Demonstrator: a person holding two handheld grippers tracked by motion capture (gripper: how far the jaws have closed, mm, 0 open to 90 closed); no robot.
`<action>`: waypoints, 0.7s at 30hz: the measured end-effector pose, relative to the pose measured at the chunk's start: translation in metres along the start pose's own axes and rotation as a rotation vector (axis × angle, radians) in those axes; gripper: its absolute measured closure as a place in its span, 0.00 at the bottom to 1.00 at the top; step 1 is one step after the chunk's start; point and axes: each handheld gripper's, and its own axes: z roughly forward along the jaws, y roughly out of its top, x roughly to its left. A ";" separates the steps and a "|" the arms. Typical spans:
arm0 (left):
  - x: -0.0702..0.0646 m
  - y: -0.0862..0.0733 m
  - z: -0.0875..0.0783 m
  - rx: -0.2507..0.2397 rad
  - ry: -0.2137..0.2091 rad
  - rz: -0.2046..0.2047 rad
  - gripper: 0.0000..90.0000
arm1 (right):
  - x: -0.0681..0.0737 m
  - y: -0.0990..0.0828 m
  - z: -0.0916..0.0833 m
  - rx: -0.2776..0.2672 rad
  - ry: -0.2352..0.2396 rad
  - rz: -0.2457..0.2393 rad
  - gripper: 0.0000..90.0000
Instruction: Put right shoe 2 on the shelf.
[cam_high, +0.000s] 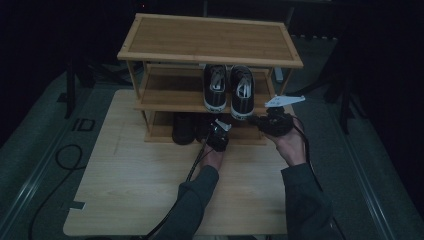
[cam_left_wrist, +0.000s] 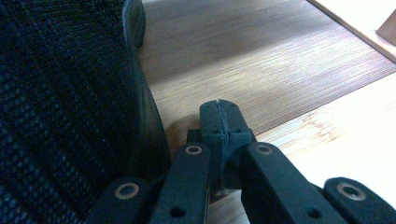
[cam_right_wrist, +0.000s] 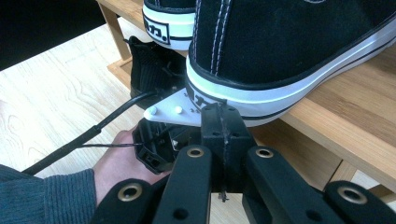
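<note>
- Resting on the rack's (cam_high: 150, 100) bottom shelf, the dark mesh shoe (cam_left_wrist: 60, 107) lies just beside my left gripper (cam_left_wrist: 220, 116), at its left in the left gripper view.
- Left jaws fully closed, holding nothing.
- My right gripper (cam_right_wrist: 223, 122) likewise closed and empty, tips just below the heel of the black-and-white sneaker (cam_right_wrist: 289, 51) on the middle shelf.

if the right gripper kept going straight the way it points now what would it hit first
Most likely the heel of the nearer black sneaker on the middle shelf: the shut right gripper points at its white sole edge, very close. Whether they already touch is unclear.
</note>
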 end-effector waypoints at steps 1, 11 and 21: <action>0.000 0.000 0.000 0.000 0.000 0.000 1.00 | 0.000 0.000 0.000 0.002 0.000 0.000 1.00; 0.000 0.000 0.000 0.002 0.000 0.002 1.00 | -0.003 0.005 0.004 0.017 0.023 -0.008 1.00; 0.000 0.000 0.000 -0.003 0.002 -0.007 1.00 | -0.011 0.008 0.001 0.035 0.007 -0.016 1.00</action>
